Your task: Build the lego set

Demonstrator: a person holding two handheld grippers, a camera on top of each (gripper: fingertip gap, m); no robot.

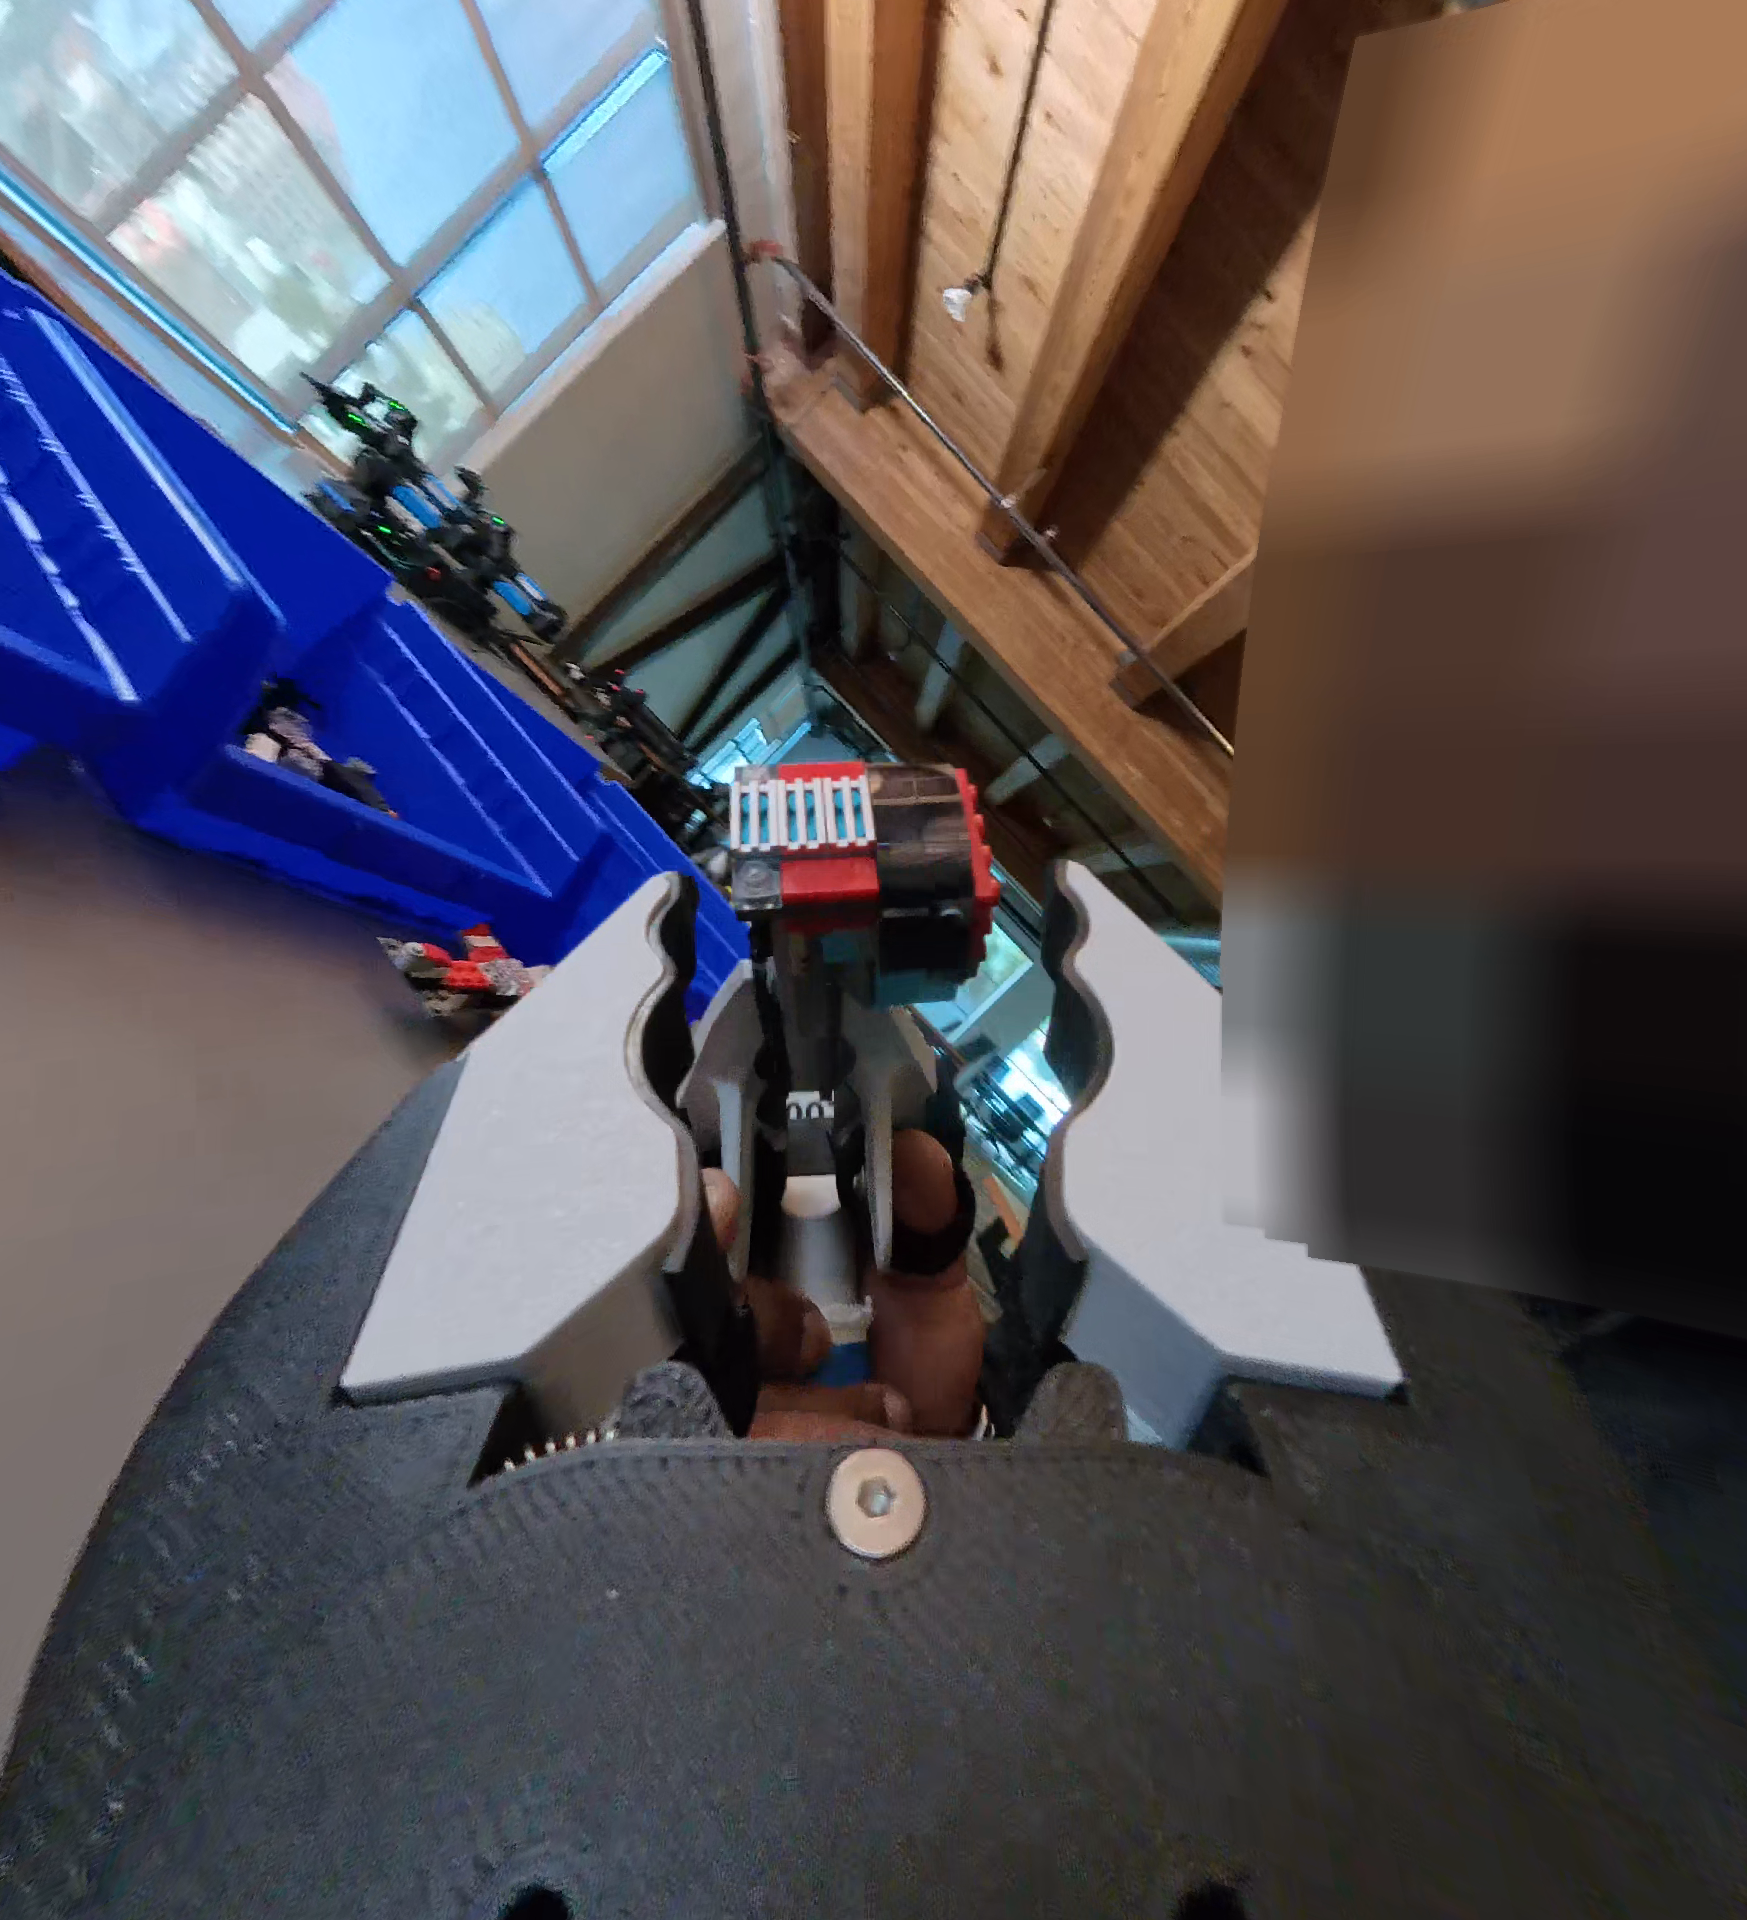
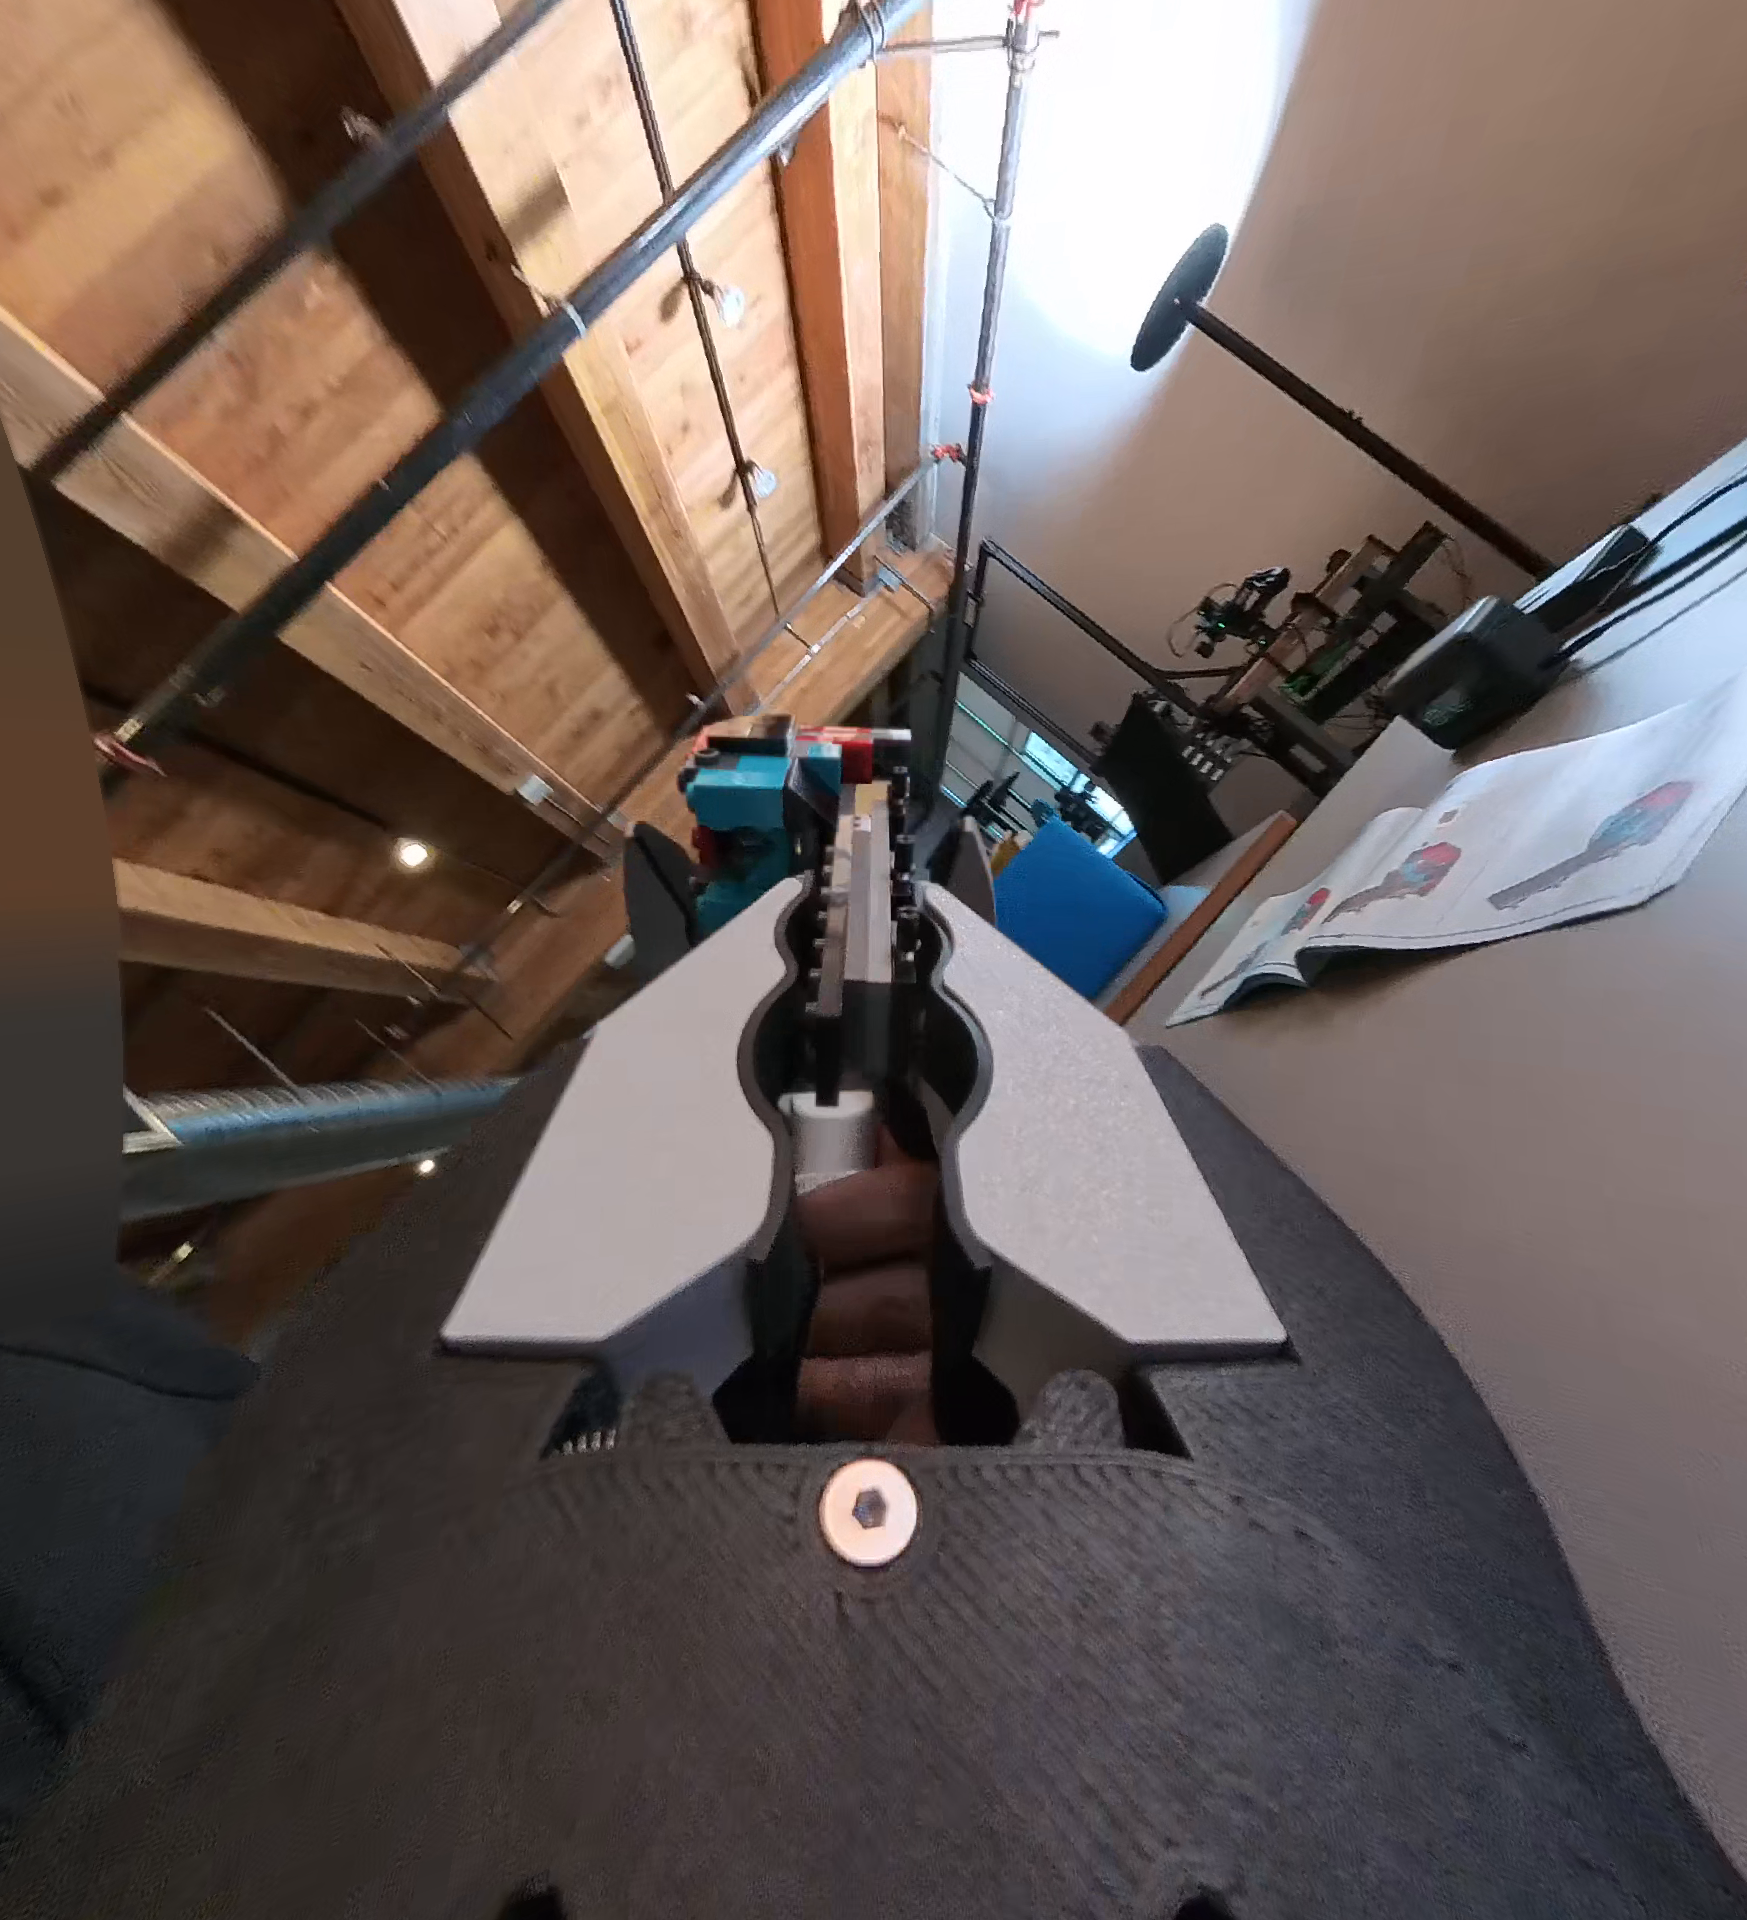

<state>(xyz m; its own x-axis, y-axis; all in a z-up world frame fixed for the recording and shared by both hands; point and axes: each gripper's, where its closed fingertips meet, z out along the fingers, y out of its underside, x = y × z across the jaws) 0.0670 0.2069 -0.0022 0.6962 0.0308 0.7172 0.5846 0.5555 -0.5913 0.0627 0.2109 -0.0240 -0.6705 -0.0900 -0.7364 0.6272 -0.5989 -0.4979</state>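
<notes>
Right hand-held gripper (image 2: 864, 914): fingers pressed onto the grey-black stem of the lego model (image 2: 796, 779), its teal and red head raised against the wooden ceiling. Left hand-held gripper (image 1: 869, 935): fingers spread wide, nothing between them. In the left wrist view the lego model (image 1: 853, 862) shows beyond those fingers, with a white grille on its red and black head. Blue bins (image 1: 225, 644) and loose lego pieces (image 1: 469, 966) on the bench (image 1: 121, 1039). Open instruction booklet (image 2: 1471, 862) lies flat.
</notes>
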